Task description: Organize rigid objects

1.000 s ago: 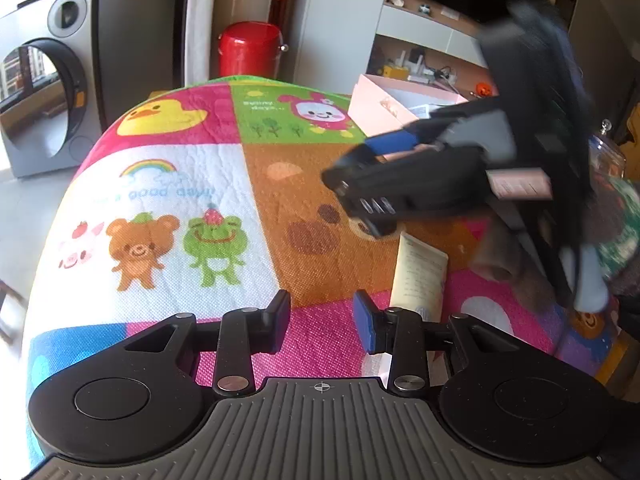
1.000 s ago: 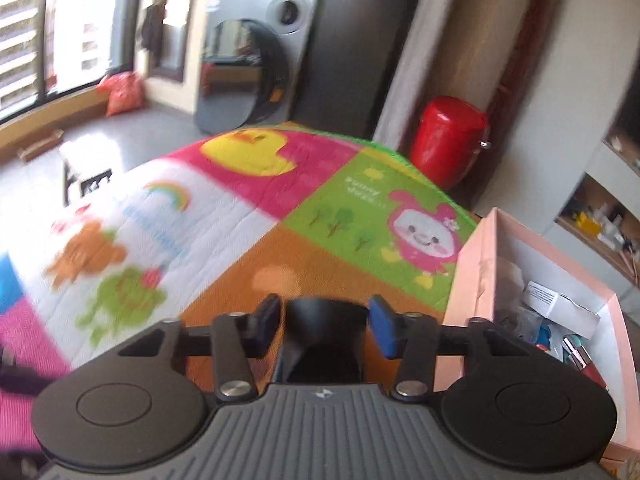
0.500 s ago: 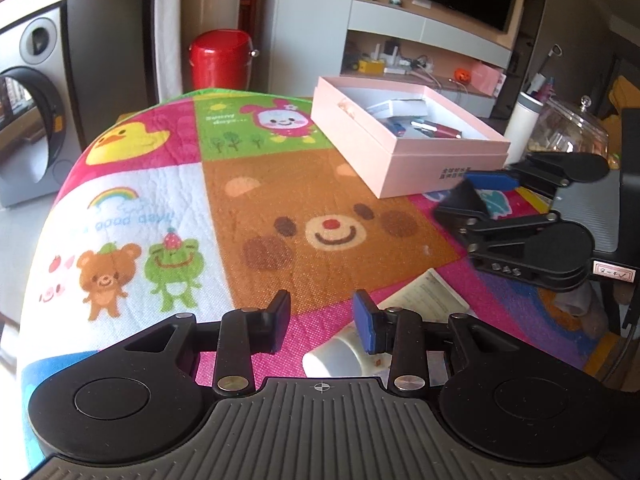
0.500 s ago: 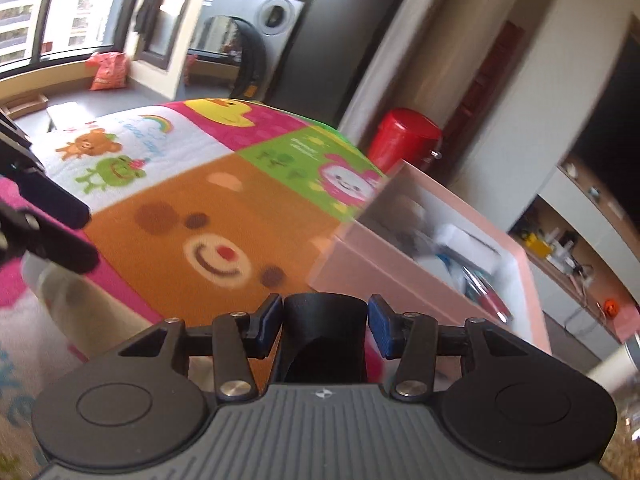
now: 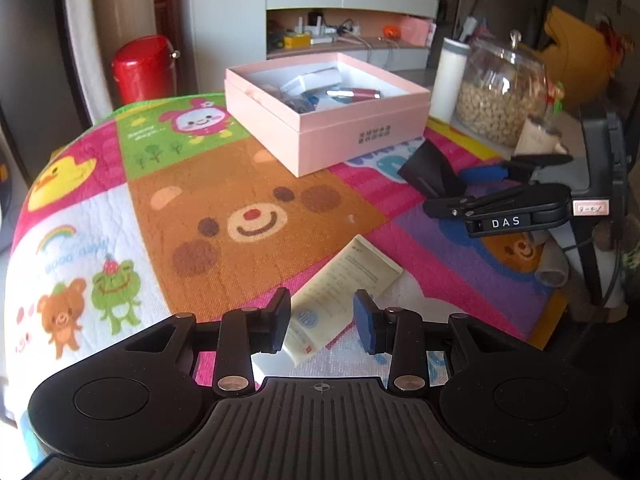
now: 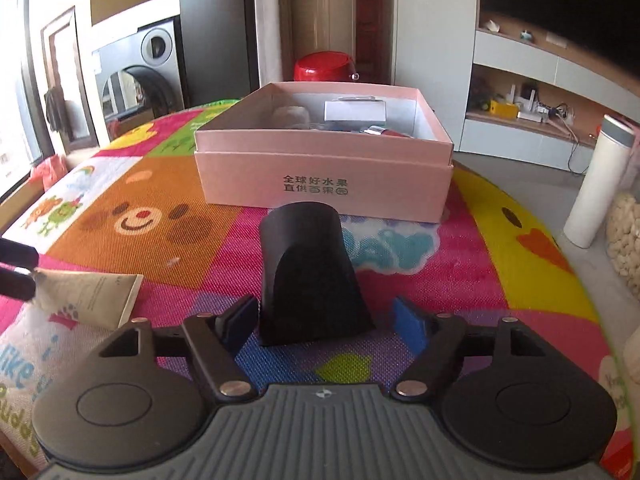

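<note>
A table covered by a bright cartoon-animal mat (image 5: pixel 248 216) fills both views. In the left wrist view, the left tongs (image 5: pixel 322 318) sit at the bottom centre, parted, with a cream-coloured tube (image 5: pixel 340 300) lying flat on the mat between and just beyond the fingertips; whether the pads touch it cannot be told. An open pink box (image 5: pixel 332 120) stands in the upper middle of the frame, holding small items including a white carton and a red, silver-capped object. To the right of the frame, the right tongs (image 5: pixel 452 188) reach in from the edge, with a black curved plastic piece (image 5: pixel 426 168) at their tips, resting on the mat just in front of the box.

In the right wrist view, the right tongs (image 6: pixel 320 326) are spread wide at the lower centre. The black curved plastic piece (image 6: pixel 308 272) stands on the mat between the fingers, near the left pad and clear of the right one. The pink box (image 6: pixel 324 184) sits just behind it, centre frame. The cream tube (image 6: pixel 92 296) lies at the left edge. A white cylinder bottle (image 6: pixel 600 184) and a glass jar of pale nuts (image 5: pixel 500 96) stand to the right.
</note>
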`<action>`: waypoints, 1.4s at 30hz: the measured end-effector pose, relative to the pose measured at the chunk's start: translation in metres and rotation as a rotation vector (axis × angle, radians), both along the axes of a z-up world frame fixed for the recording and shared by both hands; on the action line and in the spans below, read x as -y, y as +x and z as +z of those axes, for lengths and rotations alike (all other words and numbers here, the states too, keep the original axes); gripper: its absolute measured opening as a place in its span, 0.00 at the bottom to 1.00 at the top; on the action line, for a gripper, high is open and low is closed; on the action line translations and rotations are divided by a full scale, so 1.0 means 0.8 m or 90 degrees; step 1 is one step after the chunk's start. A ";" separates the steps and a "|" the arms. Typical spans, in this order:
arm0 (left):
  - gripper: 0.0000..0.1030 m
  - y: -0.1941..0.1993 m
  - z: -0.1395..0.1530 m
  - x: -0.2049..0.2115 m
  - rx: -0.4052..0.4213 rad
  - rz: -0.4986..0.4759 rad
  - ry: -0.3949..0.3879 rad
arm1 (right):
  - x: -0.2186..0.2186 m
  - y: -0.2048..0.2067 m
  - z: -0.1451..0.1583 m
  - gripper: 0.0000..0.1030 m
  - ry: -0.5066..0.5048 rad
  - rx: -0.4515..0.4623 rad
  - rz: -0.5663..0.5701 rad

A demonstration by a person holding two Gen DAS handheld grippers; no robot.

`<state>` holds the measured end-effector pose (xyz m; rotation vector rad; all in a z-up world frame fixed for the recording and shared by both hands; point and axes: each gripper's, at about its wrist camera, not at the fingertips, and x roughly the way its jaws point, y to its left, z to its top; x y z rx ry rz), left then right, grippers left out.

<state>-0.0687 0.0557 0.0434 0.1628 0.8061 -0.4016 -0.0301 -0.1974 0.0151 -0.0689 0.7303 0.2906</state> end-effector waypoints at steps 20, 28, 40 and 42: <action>0.43 0.036 -0.028 -0.007 -0.008 0.097 0.048 | -0.007 -0.001 -0.001 0.84 0.000 0.004 0.012; 0.44 0.031 -0.032 -0.005 -0.010 0.101 0.011 | -0.011 0.006 -0.001 0.98 -0.007 -0.024 0.055; 0.51 0.014 -0.045 -0.003 0.052 0.113 -0.015 | -0.012 0.002 -0.002 0.99 -0.009 -0.024 0.067; 0.51 0.010 -0.046 -0.004 0.061 0.115 -0.020 | -0.010 -0.002 -0.002 0.98 -0.007 -0.013 0.058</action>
